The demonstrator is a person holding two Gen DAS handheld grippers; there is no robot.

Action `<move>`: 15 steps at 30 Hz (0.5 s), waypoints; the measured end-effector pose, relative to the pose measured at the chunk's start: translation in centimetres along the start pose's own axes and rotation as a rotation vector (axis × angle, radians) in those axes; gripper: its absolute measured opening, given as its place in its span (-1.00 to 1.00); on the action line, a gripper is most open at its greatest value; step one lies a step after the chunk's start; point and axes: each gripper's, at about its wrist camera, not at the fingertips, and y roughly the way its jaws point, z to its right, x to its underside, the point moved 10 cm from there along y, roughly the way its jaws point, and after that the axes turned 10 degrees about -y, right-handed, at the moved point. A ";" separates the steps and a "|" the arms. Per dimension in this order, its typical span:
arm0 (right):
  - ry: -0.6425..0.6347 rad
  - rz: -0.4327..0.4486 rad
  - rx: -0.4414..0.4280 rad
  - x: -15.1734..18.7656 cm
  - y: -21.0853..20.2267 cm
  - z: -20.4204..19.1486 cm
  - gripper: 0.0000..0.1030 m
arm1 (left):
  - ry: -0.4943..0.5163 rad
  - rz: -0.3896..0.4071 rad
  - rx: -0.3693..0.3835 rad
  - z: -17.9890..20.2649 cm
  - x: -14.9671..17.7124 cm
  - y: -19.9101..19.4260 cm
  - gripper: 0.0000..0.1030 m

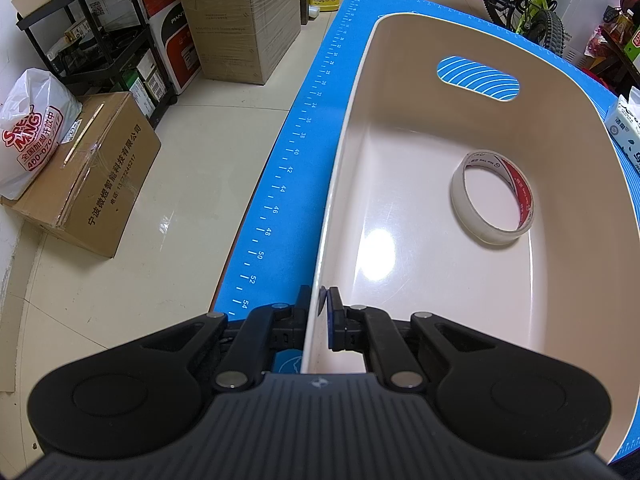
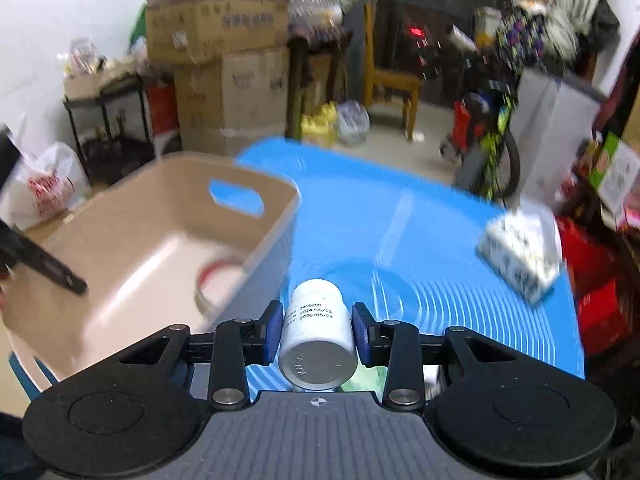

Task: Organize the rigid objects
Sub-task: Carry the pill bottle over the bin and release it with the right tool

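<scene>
A: How is the left hand-held gripper (image 1: 319, 312) seen to stand?

B: It is closed on the near wall of the beige plastic bin (image 1: 560, 128), one finger outside the wall and one inside, with the rim pinched between the pads.

A: What is found in the bin?

B: A roll of clear tape (image 1: 493, 198) is seen lying on the bin floor toward the right side, tilted against the wall. The bin is set on a blue mat (image 1: 288, 184) marked with a ruler scale, which covers the counter.

A: And the right hand-held gripper (image 2: 317, 330)?

B: It is closed partway on a white pill bottle (image 2: 316, 336), which is held on its side between the blue pads, its base turned toward the camera and printed dates visible on its label. The bottle is held above the mat, just right of the bin (image 2: 168, 216). The view is blurred.

A: Anything else on the mat?

B: A tissue pack (image 2: 520, 258) is seen near the right edge.
</scene>
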 end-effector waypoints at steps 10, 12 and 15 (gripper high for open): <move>-0.092 0.129 -0.060 -7.7 0.1 -4.5 -0.14 | 0.002 0.002 -0.002 0.1 0.0 0.1 -0.83; -0.106 0.133 -0.077 -8.6 0.8 -5.7 -0.14 | 0.003 0.001 -0.003 0.1 0.0 0.1 -0.83; -0.092 0.117 -0.108 -9.2 1.9 -7.6 -0.14 | 0.002 0.001 -0.002 0.1 0.0 0.1 -0.83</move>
